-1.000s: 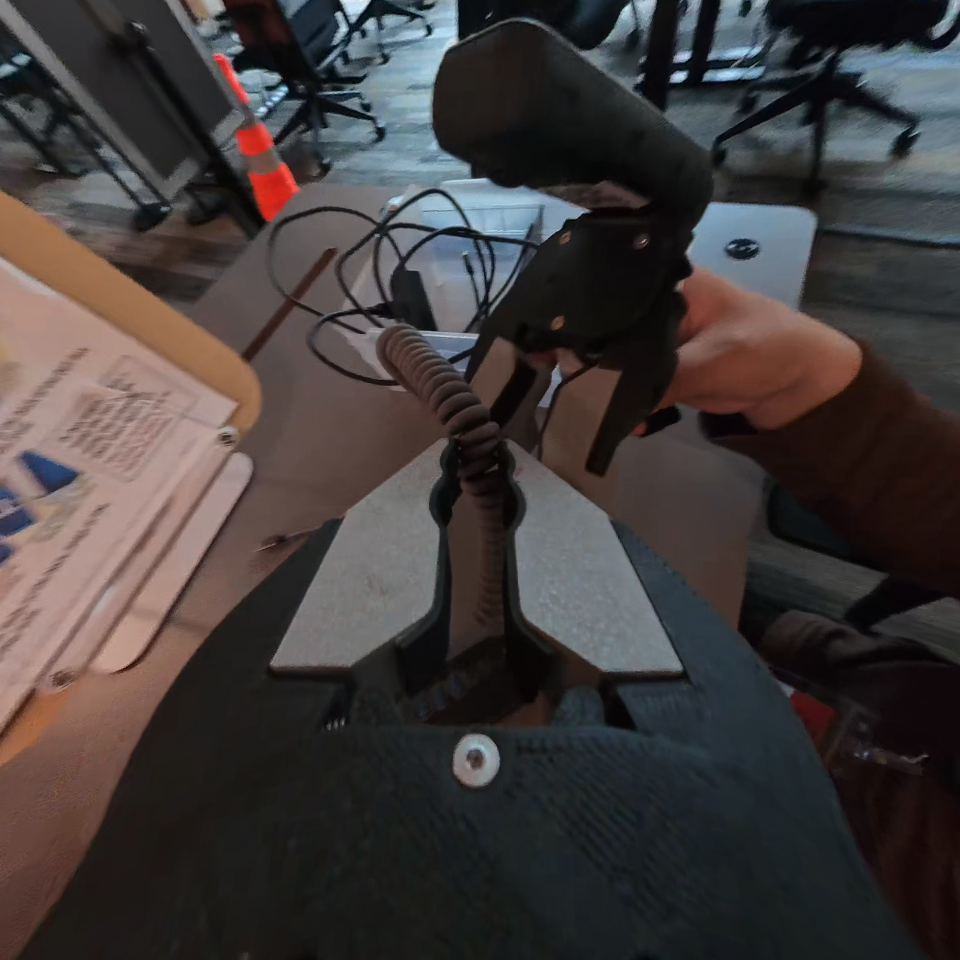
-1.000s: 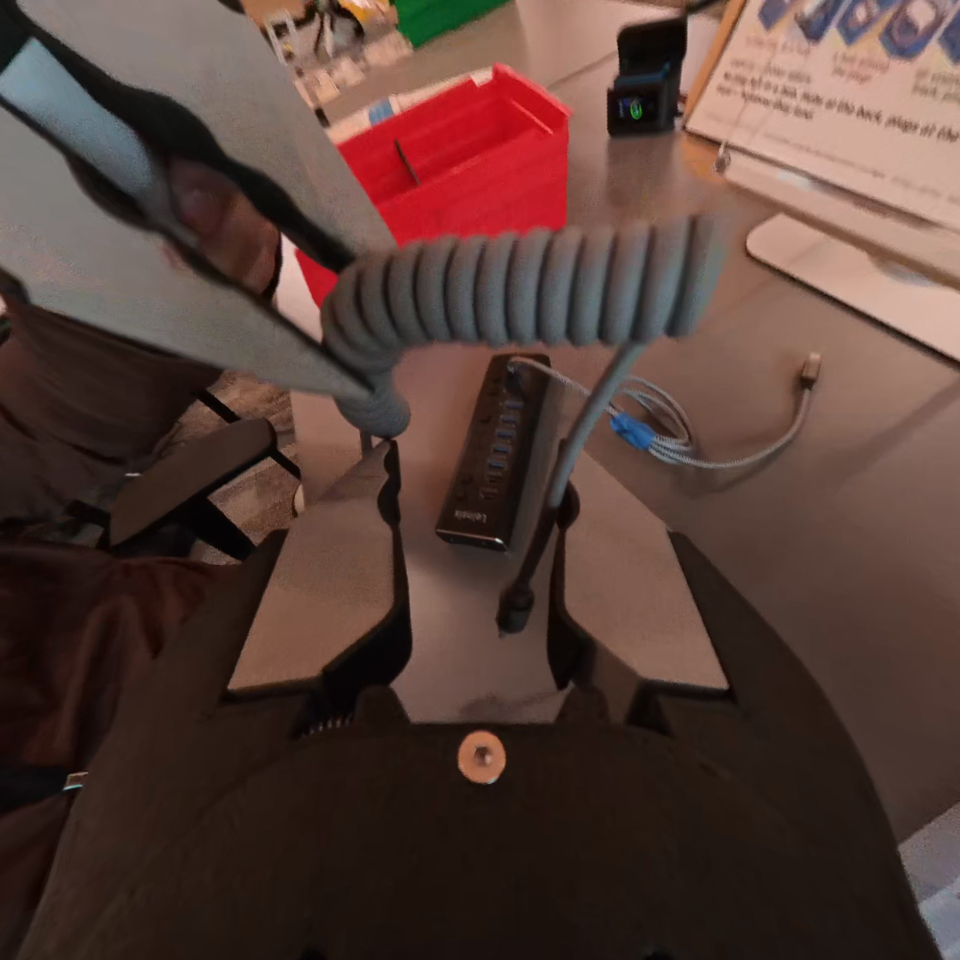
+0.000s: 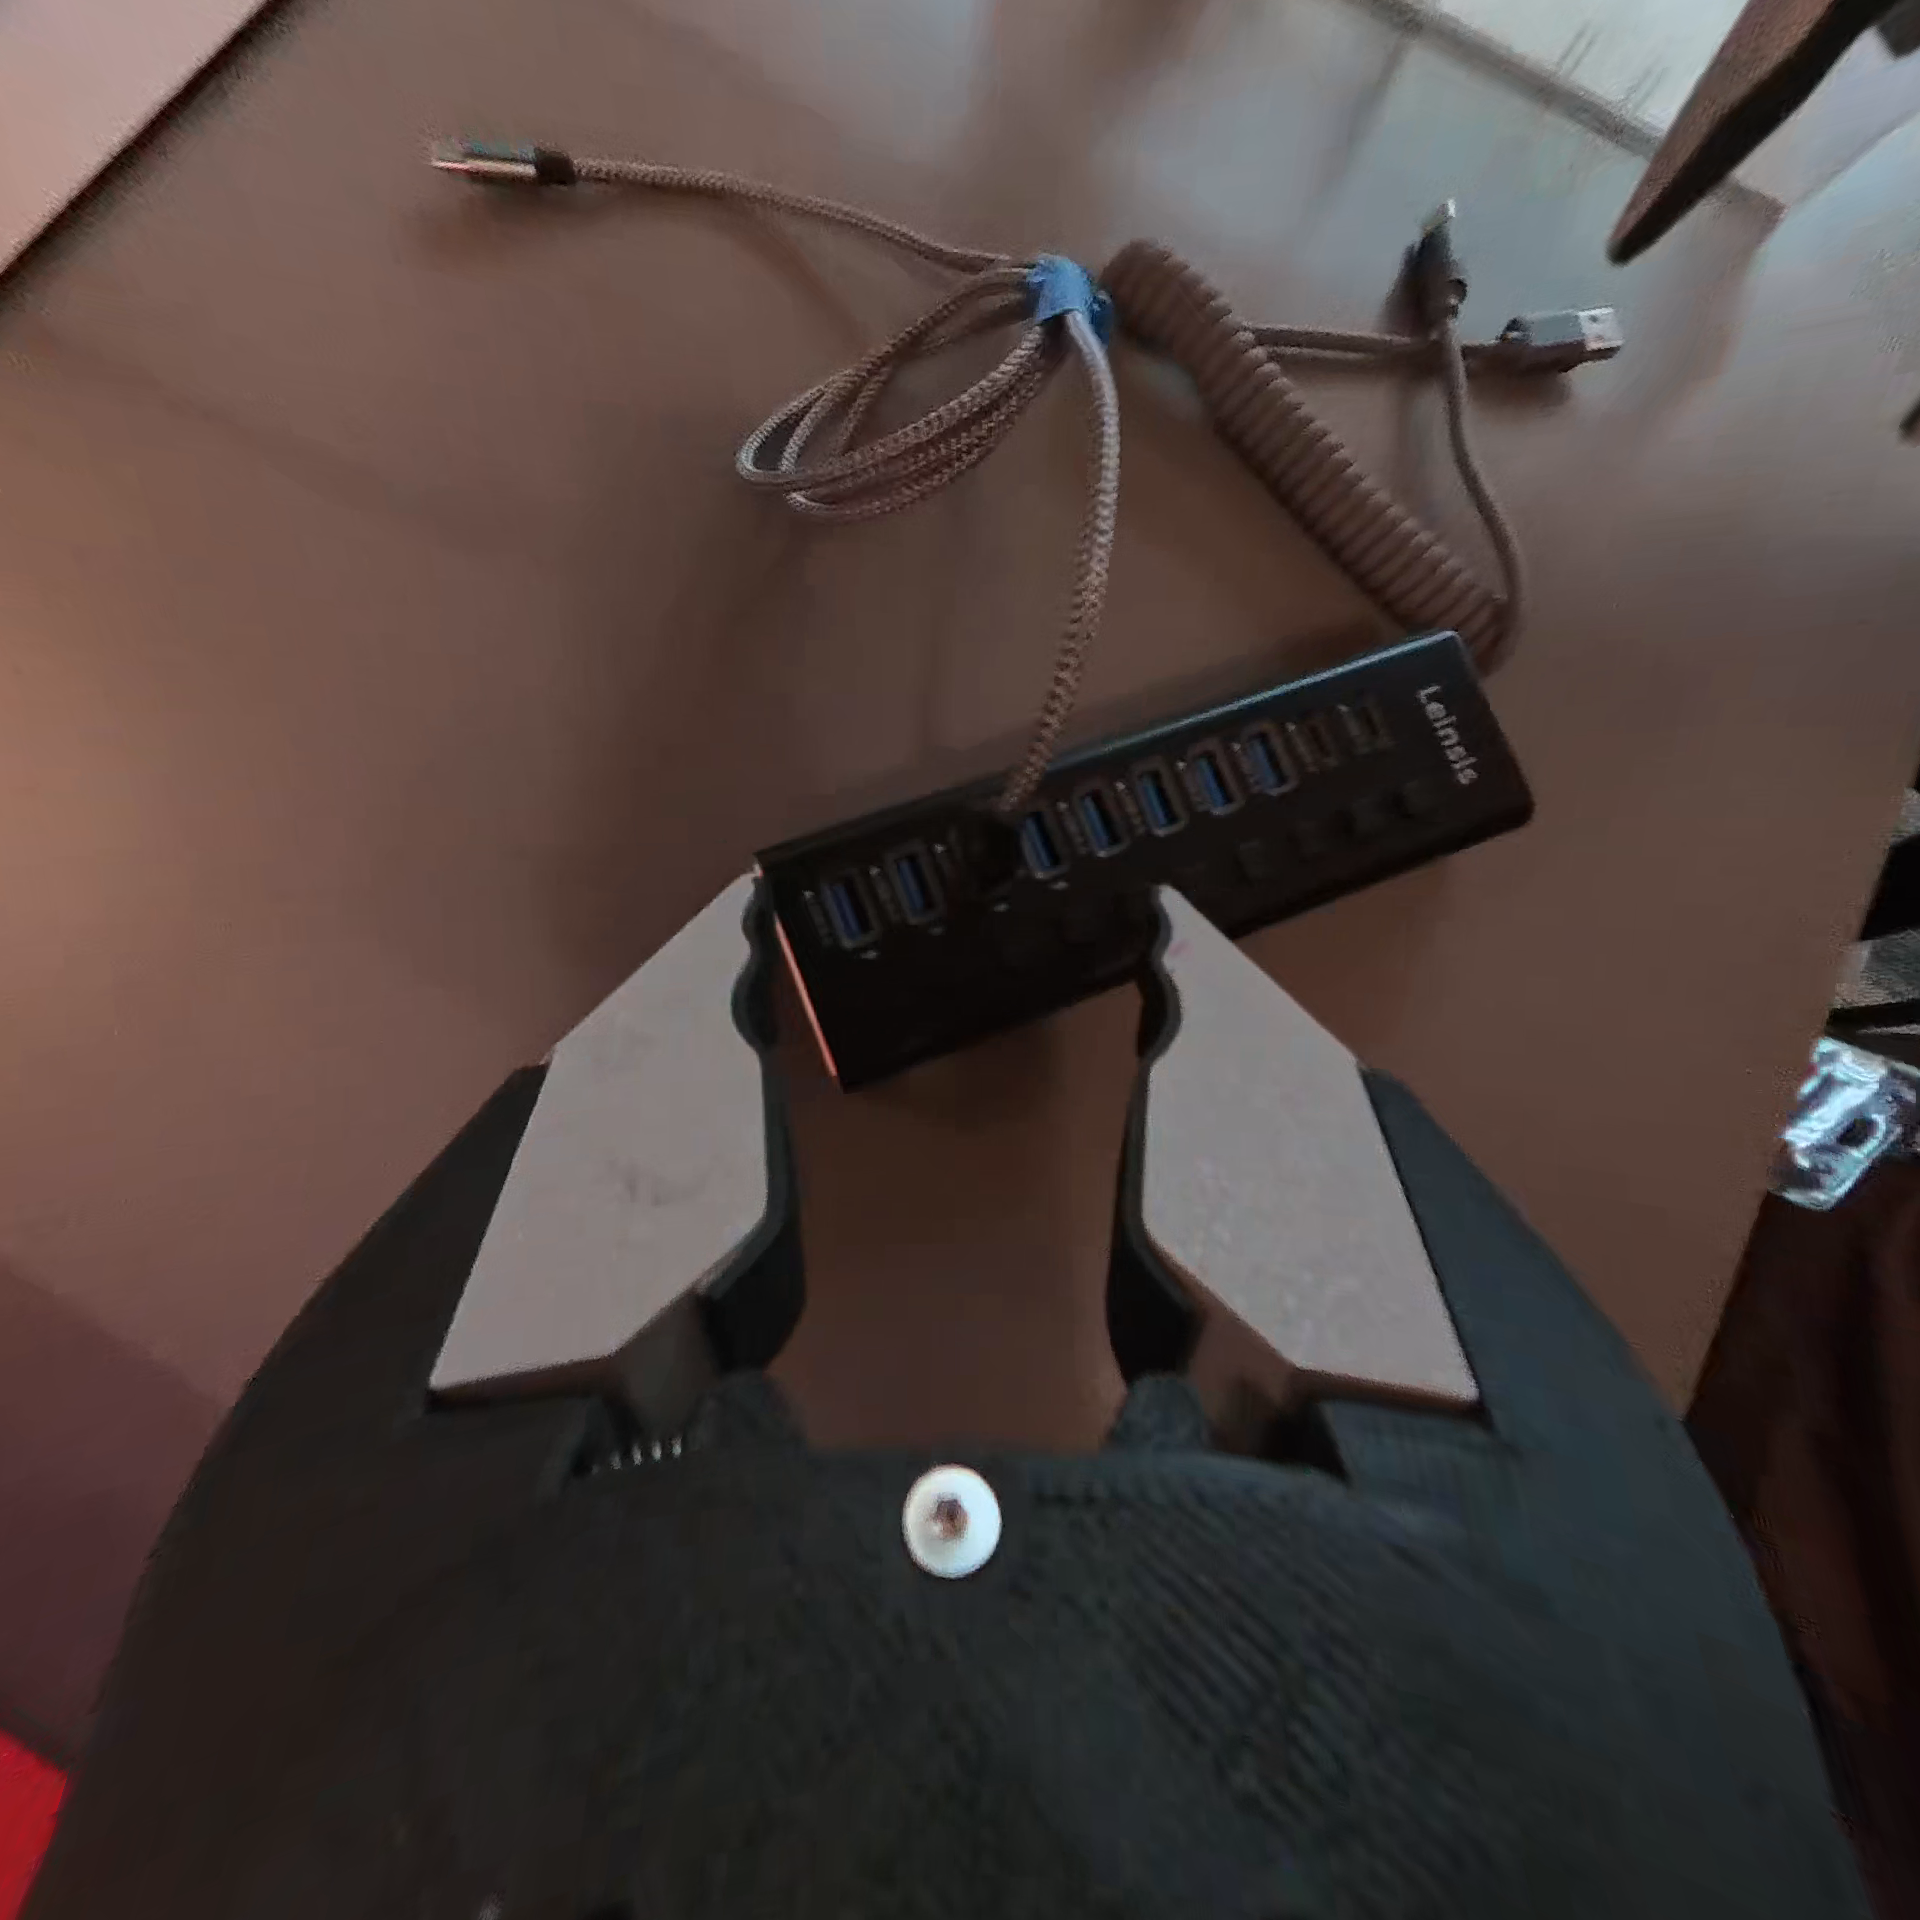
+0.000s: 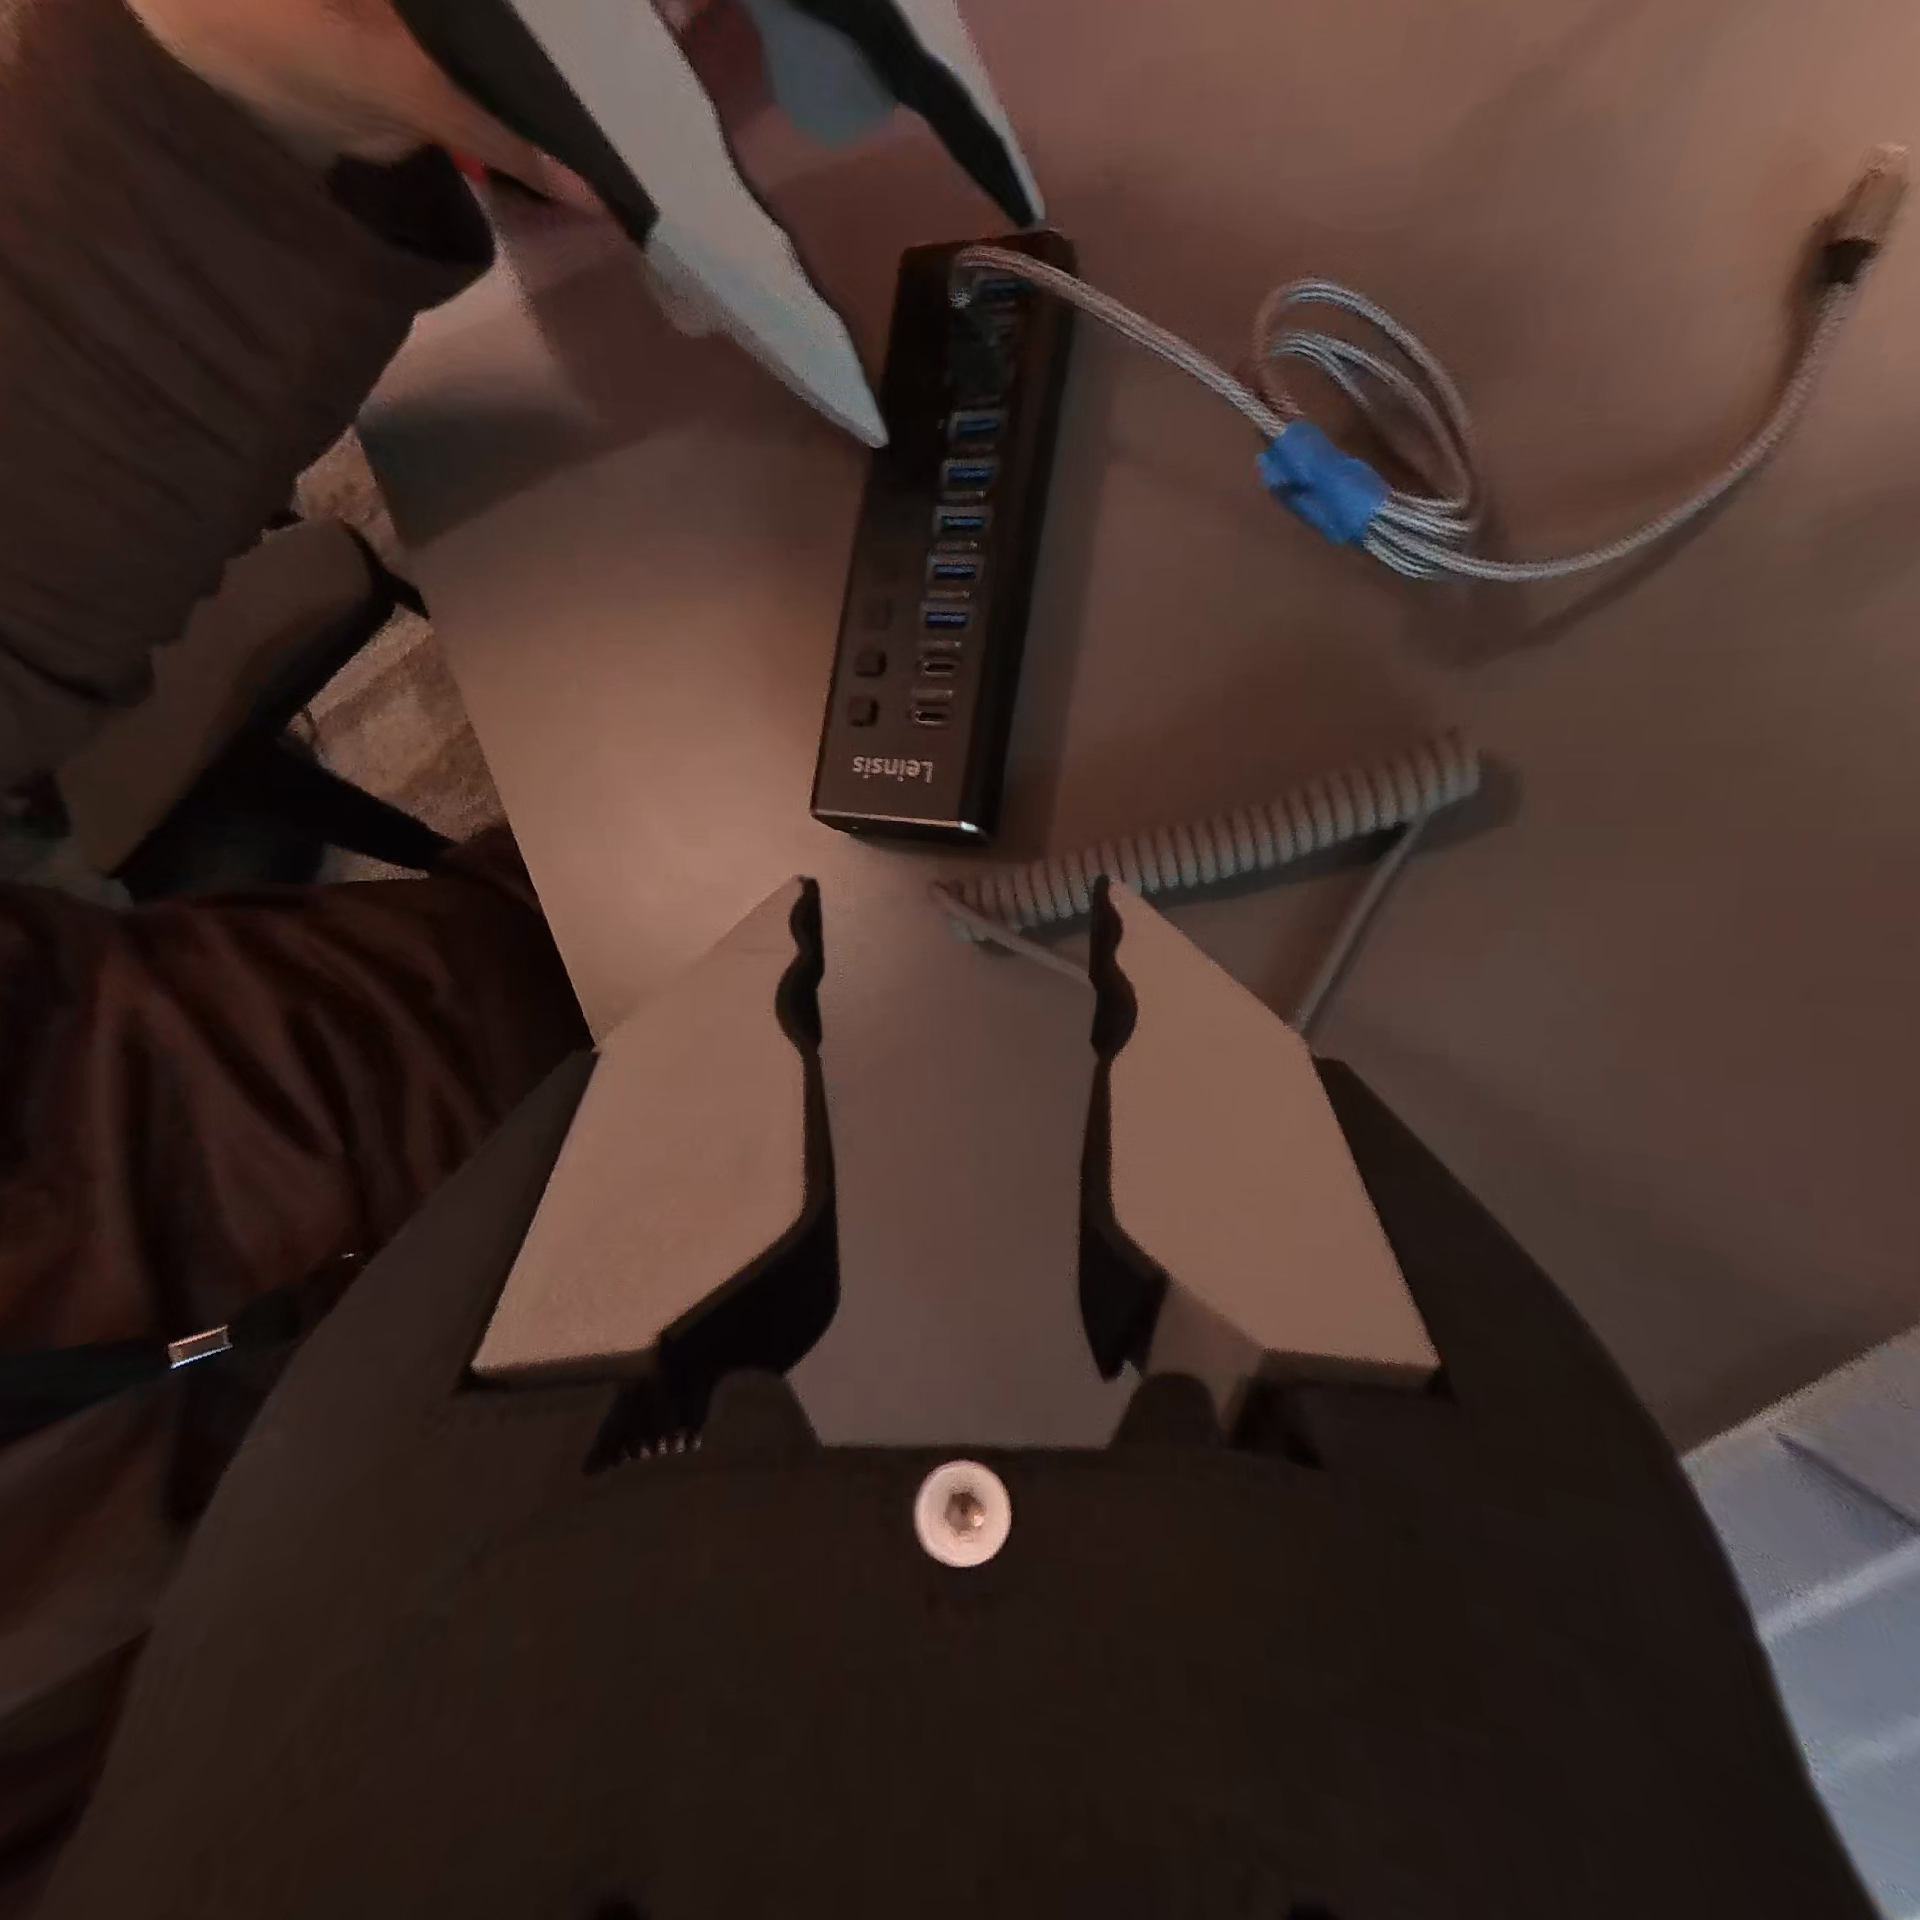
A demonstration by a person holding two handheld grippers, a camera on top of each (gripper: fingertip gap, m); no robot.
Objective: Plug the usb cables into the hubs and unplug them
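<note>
A black USB hub lies on the brown table. A braided cable, bundled with a blue tie, is plugged into one of its ports. A coiled cable lies loose on the table beyond the hub. My left gripper is open, and the hub's near end sits between its fingertips. In the right wrist view the hub lies lengthwise ahead, with the left gripper over its far end. My right gripper is open and empty, just short of the hub, with the coiled cable by its right finger.
Loose USB plugs lie at the far right, and another plug at the far left. The table edge and a person's sleeve are on the left. A white sheet lies at the near right. A red bin corner shows low left.
Both grippers have let go of the coiled cable, which now lies on the table. My left gripper has swung down to the hub's end and opened. My right gripper has opened wider.
</note>
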